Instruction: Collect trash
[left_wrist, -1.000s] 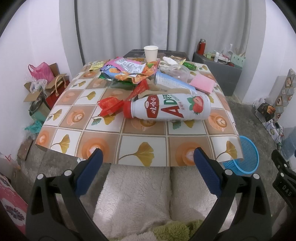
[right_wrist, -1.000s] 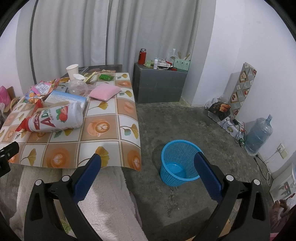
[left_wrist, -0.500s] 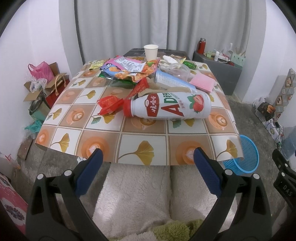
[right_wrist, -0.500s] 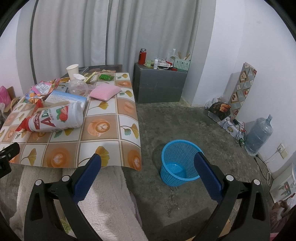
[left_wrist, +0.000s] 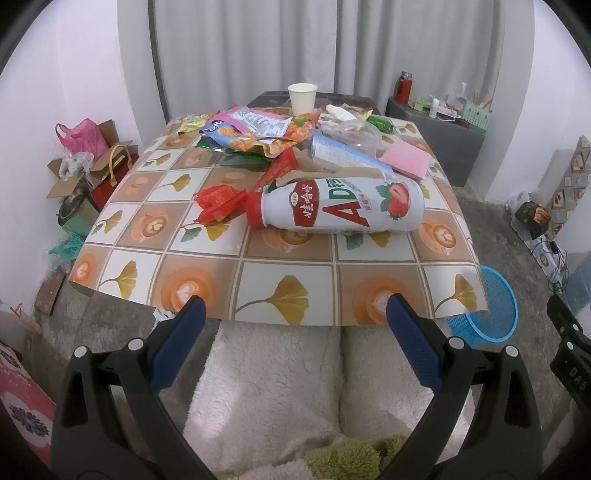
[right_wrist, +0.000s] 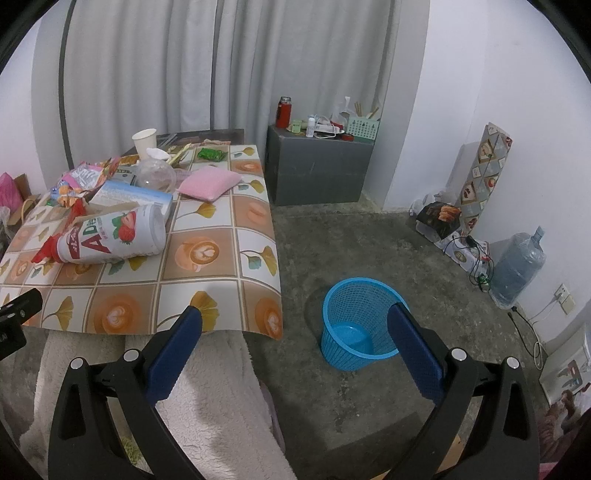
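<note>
A large white AD drink bottle (left_wrist: 340, 208) with a red cap and strawberry label lies on its side on the low table (left_wrist: 258, 280); it also shows in the right wrist view (right_wrist: 110, 236). Red wrappers (left_wrist: 218, 201), snack bags (left_wrist: 258, 131), a paper cup (left_wrist: 302, 98) and a pink pouch (left_wrist: 406, 160) lie behind it. A blue mesh trash basket (right_wrist: 360, 321) stands on the floor right of the table. My left gripper (left_wrist: 293, 317) is open and empty before the table's near edge. My right gripper (right_wrist: 293, 328) is open and empty, near the basket.
A white fleece-covered seat (left_wrist: 277, 387) is below the grippers. A grey cabinet (right_wrist: 317, 170) with small items stands behind the table. A water jug (right_wrist: 517, 269) and boxes (right_wrist: 439, 218) line the right wall. Bags and cartons (left_wrist: 85, 166) sit left of the table.
The left gripper has edged slightly forward toward the table. The right gripper's view is nearly unchanged. Both stay open.
</note>
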